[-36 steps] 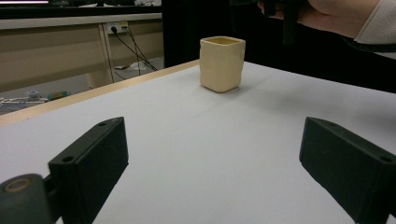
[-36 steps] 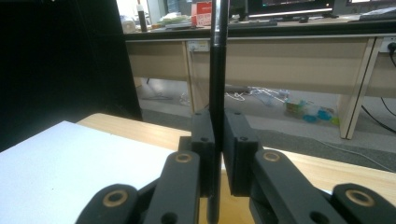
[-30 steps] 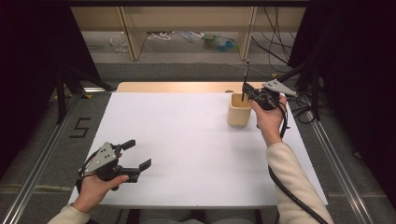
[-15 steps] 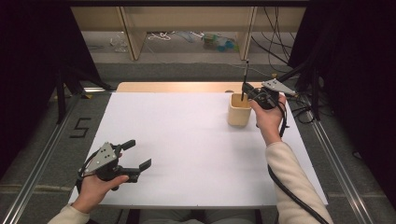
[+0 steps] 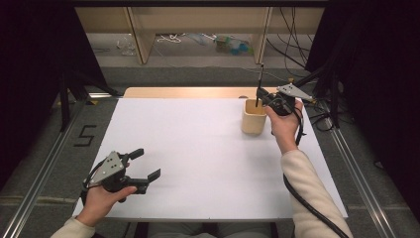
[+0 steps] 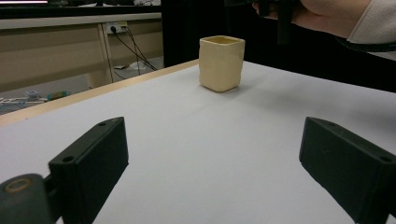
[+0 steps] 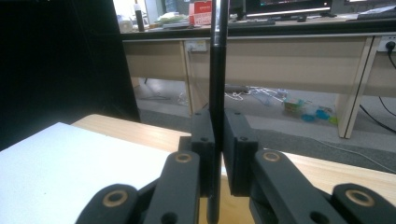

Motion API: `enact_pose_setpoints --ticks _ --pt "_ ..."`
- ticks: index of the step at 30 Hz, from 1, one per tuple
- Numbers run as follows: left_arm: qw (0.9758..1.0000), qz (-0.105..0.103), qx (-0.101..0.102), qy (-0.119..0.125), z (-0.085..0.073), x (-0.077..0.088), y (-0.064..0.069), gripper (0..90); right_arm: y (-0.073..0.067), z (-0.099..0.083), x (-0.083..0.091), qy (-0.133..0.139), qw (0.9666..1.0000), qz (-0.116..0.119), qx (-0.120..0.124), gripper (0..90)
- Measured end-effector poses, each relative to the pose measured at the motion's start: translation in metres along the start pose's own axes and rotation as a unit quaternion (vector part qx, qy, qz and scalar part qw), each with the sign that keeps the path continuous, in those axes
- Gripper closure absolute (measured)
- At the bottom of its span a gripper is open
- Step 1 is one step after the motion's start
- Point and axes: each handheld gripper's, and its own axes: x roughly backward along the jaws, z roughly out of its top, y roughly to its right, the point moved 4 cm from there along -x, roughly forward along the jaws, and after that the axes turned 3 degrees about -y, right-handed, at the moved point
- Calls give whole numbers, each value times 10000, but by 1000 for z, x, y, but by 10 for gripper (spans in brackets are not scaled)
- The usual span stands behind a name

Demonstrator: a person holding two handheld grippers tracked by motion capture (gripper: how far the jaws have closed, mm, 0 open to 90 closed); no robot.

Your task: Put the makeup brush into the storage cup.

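A cream square cup [image 5: 253, 117] [image 6: 221, 62] stands upright on the white table sheet [image 5: 198, 148] at the far right. My right gripper [image 5: 261, 97] [image 7: 217, 154] hovers over the cup's rim, shut on a thin black pen [image 5: 258, 89] [image 7: 217, 70] held upright. The pen's lower end dips into the cup's mouth. Near the front left of the table my left gripper [image 5: 146, 162] [image 6: 210, 172] is held open just above the sheet, with nothing between its fingers. It points across the table toward the cup.
A bare wooden strip [image 5: 183, 92] runs along the table's far edge. Behind it stand desk legs, cables and some clutter on the floor [image 5: 218, 42]. Dark curtains flank both sides. Metal rails [image 5: 44, 163] run beside the table.
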Motion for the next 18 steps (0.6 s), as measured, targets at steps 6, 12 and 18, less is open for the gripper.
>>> enact_pose_setpoints --ticks 6,12,18 --pt "10000 -2 -2 2 0 0 0 76 0 -2 -2 18 10000 7 1 843" --pt "10000 -6 -31 -7 0 0 0 76 1 -4 -2 -72 10000 13 5 843" --pt "10000 -23 -41 11 0 0 0 76 2 -5 -4 17 10000 -20 -3 843"
